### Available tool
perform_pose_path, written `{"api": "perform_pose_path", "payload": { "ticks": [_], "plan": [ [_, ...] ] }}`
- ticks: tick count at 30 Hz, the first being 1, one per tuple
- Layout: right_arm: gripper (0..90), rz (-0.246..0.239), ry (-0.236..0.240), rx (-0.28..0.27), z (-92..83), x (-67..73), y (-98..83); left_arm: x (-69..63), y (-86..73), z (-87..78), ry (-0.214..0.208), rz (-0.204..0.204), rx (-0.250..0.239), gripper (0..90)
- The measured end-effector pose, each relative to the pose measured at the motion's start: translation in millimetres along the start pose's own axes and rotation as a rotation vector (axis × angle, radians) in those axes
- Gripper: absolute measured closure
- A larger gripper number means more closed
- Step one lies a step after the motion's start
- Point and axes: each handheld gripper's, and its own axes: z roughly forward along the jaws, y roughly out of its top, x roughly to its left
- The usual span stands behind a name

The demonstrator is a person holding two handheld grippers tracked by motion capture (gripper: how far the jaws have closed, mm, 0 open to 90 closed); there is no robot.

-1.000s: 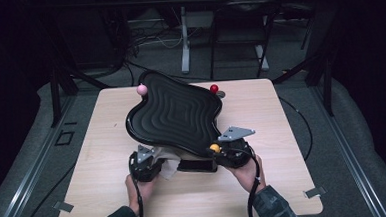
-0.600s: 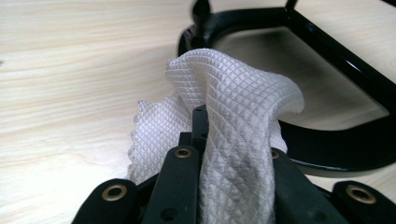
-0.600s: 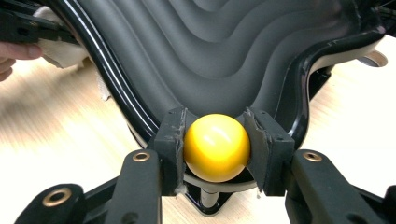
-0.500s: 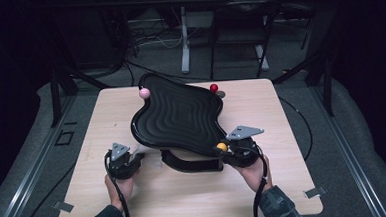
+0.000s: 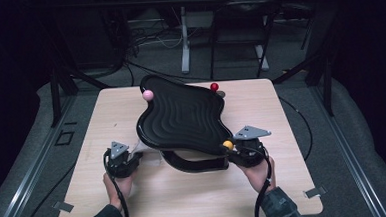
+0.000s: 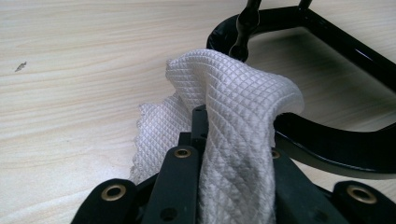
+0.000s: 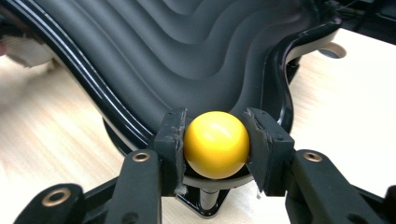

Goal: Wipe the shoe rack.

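Light falls from above onto my table (image 5: 195,198) and leaves the room around it nearly black; the floor and far frames sink into gloom. The high view is soft and a bit grainy, with the table edges bowing slightly. Under the black wavy tray (image 5: 181,119) a faint shadow pools on the wood. In my left gripper view the white cloth (image 6: 233,121) is crisp and evenly lit, its weave sharp, and the black base bar (image 6: 336,144) glints. In my right gripper view the yellow ball (image 7: 216,143) carries soft glare spots, and the upper-left corner smears into blur.
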Motion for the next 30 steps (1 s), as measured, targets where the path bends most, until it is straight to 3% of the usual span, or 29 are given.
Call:
{"api": "perform_pose_path", "payload": {
  "ticks": [3, 8, 9, 10, 11, 12, 16, 30],
  "plan": [
    [54.5, 0.016, -0.056, -0.018, 3.0, 2.9, -1.2, -0.6, 1.3, 0.4, -0.001, -0.003, -0.005, 84.1],
    [41.7, 0.072, -0.086, -0.012, 12.0, -0.8, -1.1, 0.4, 2.0, 1.0, -0.003, -0.01, -0.003, 84.0],
    [39.8, 0.081, -0.065, -0.017, 13.9, -2.1, -1.5, 0.5, 2.1, 1.0, -0.003, -0.011, -0.001, 84.0],
    [39.4, 0.082, -0.109, -0.004, 14.4, -1.5, -1.1, 0.7, 2.1, 0.8, -0.002, -0.012, -0.002, 84.0],
    [40.4, 0.089, -0.043, -0.02, 15.9, -3.6, -1.7, 0.9, 2.2, 0.8, -0.004, -0.012, -0.003, 84.0],
    [42.8, 0.088, -0.074, -0.01, 16.0, -2.5, -1.3, 1.1, 2.3, 0.7, -0.003, -0.013, -0.003, 84.0],
    [59.1, 0.06, -0.045, -0.02, 15.9, 1.6, -1.0, 2.2, 3.1, -0.4, -0.003, -0.02, -0.005, 83.9],
    [60.0, -0.009, 0.059, -0.026, 18.0, -9.8, 0.2, 10.0, 6.3, -6.9, 0.008, -0.049, -0.028, 83.8]
  ]
}}
